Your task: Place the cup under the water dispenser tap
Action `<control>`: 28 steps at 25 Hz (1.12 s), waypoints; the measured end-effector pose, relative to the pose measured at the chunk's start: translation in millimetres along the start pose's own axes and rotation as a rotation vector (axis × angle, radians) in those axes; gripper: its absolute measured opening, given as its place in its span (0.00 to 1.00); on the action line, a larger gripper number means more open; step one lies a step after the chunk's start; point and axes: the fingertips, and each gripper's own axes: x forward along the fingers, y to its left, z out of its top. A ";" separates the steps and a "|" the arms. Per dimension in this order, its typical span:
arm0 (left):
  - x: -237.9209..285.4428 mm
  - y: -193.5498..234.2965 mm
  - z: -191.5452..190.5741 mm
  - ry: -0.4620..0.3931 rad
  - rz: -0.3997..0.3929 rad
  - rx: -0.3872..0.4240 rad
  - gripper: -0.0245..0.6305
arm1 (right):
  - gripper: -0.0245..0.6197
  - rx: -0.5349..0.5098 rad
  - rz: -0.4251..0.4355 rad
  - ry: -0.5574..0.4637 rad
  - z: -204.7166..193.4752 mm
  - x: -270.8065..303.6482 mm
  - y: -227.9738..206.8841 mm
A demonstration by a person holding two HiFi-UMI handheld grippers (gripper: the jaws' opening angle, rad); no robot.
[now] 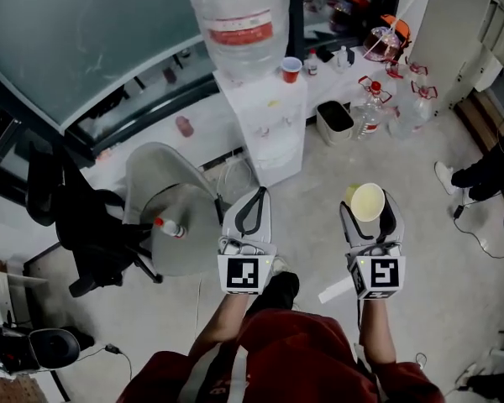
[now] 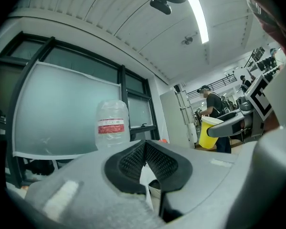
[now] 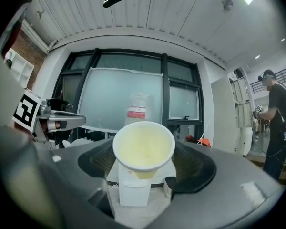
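Beside dispenser (image 1: 269, 133), chair (image 1: 155, 179) (bottle (image 1: 170, 227) atop), bin (image 1: 335, 122)

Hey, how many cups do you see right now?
2. A yellow cup is gripped in the right gripper; a red cup stands on top of the water dispenser, beside the big water bottle. Others may be hidden farther back.

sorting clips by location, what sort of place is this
Likely an office or lab workroom, indoors: a white water dispenser topped by a large bottle, a grey swivel chair, and frosted glass panels in dark frames.
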 end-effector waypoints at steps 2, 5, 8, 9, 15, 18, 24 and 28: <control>15.4 14.1 -5.8 0.010 0.012 0.012 0.04 | 0.59 -0.008 0.017 0.007 0.9 25.7 0.4; 35.8 38.0 -17.4 0.020 0.038 0.005 0.04 | 0.59 -0.022 0.049 0.018 -1.5 64.2 4.1; 52.8 62.6 -34.0 0.053 0.076 -0.014 0.04 | 0.59 -0.028 0.088 0.032 -3.6 103.3 11.8; 58.7 70.8 -39.6 0.063 0.085 -0.013 0.04 | 0.59 -0.028 0.100 0.038 -3.6 116.6 15.5; 82.8 110.9 -71.9 0.085 0.143 -0.044 0.04 | 0.59 -0.027 0.191 0.076 -20.1 181.1 44.7; 90.0 126.3 -94.7 0.110 0.157 -0.046 0.04 | 0.59 -0.038 0.226 0.090 -31.5 206.7 59.1; 99.3 139.6 -130.7 0.143 0.208 -0.067 0.04 | 0.59 -0.037 0.298 0.151 -68.9 238.8 71.2; 107.7 143.9 -158.7 0.169 0.261 -0.102 0.04 | 0.59 -0.039 0.363 0.186 -103.4 265.3 74.9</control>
